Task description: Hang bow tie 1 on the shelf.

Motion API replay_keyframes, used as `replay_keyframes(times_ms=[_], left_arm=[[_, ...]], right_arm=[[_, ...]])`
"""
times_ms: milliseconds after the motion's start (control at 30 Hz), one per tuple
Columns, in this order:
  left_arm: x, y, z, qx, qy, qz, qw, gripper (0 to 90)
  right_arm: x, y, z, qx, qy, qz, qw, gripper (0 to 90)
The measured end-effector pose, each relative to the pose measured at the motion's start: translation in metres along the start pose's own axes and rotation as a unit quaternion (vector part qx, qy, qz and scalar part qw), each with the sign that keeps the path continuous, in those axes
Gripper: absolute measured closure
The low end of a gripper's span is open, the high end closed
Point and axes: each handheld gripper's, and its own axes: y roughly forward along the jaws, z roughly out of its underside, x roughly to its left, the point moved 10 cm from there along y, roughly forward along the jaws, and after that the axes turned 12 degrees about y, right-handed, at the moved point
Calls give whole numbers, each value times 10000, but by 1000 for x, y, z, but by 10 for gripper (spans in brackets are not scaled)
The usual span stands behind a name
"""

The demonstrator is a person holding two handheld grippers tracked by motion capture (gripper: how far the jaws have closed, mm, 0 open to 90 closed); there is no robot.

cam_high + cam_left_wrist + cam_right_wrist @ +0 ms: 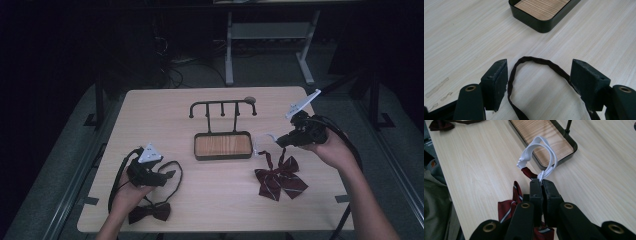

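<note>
High view — two bow ties: right gripper [276, 140] clamps the striped one's white loop [541, 157]; left gripper [169, 176] gapes wide.

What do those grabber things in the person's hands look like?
Both are black. Each has two chunky flat jaws with brass-coloured rivets on the arms behind them. The left gripper and right gripper each carry a pale grey three-cornered plate on top and trail a black cable.
</note>
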Motion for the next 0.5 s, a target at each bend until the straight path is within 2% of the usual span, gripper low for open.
replay_keyframes(times_ms=[500], left_arm=[[-1, -1, -1, -27, -23, -26, 10000, 311]], right_arm=[[4, -12, -11, -137, -55, -126, 9998, 866]])
